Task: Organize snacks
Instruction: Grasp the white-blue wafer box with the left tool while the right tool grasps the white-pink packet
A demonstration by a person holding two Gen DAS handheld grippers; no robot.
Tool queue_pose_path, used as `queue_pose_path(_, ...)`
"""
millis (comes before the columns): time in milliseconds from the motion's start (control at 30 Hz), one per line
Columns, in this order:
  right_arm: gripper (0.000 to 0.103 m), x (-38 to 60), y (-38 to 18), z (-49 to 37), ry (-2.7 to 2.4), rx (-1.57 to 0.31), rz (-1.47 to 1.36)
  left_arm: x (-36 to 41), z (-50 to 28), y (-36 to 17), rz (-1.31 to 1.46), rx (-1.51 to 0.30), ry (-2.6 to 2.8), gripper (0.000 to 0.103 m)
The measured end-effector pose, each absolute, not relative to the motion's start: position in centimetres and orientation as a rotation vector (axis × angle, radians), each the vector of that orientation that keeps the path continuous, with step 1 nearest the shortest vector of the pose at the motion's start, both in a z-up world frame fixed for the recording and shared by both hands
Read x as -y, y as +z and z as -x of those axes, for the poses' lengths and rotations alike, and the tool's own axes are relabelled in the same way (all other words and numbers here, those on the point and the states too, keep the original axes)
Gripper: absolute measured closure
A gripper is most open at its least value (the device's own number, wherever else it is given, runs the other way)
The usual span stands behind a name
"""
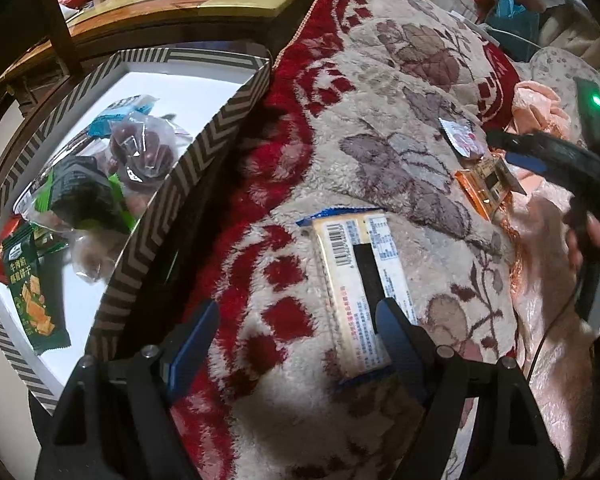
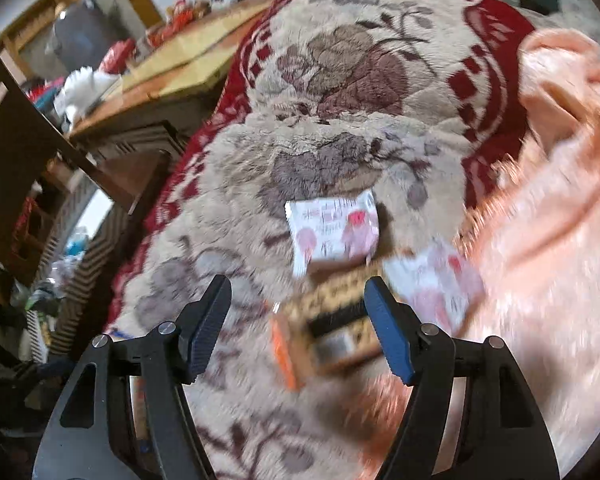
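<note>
Left claw (image 1: pixel 296 344) spread over cream snack bar (image 1: pixel 358 292), right claw (image 2: pixel 296 320) spread, orange packet (image 2: pixel 328 340) blurred

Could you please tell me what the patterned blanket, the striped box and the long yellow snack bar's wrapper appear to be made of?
Blanket: soft plush fleece, judging by its fuzzy, matted pile. Striped box: probably printed cardboard, matte, with thin stiff walls and a plain white inside. Yellow snack bar: likely glossy plastic film, given the printed barcode and crimped blue ends.
</note>
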State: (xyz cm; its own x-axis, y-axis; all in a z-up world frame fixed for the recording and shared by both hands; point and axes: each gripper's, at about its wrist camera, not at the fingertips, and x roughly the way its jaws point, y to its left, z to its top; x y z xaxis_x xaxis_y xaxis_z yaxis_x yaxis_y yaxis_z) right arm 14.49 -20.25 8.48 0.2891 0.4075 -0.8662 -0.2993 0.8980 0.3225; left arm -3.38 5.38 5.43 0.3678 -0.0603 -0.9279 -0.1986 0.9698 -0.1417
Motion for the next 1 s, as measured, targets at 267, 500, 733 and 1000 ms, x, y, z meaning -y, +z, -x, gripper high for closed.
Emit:
queue_pose_path(267,0.031,17.9,4.2,-19.4,0.464,-1.282,0.052,-4.7,2.0,5.1,0.243,-1.21,0.068,0.021)
queue_pose_path(500,0.051,18.9,3.8,-20.3,0.443,-1.232,0.04,-3.2,1.0,4.7,0.222,-1.226,0.05,0.021)
queue_pose_path(733,0.08,22.0,5.5,-18.0,0.444,-1.174,-0.053,-2.6,0.6,3.9,0.24,-1.239,0.049,0.021)
queue_pose_path(1000,0.087,21.8,8.7,-10.8,0.593,-1.093,-0.193,-1.4,0.3,2.5,0.23,-1.26,0.055,0.021)
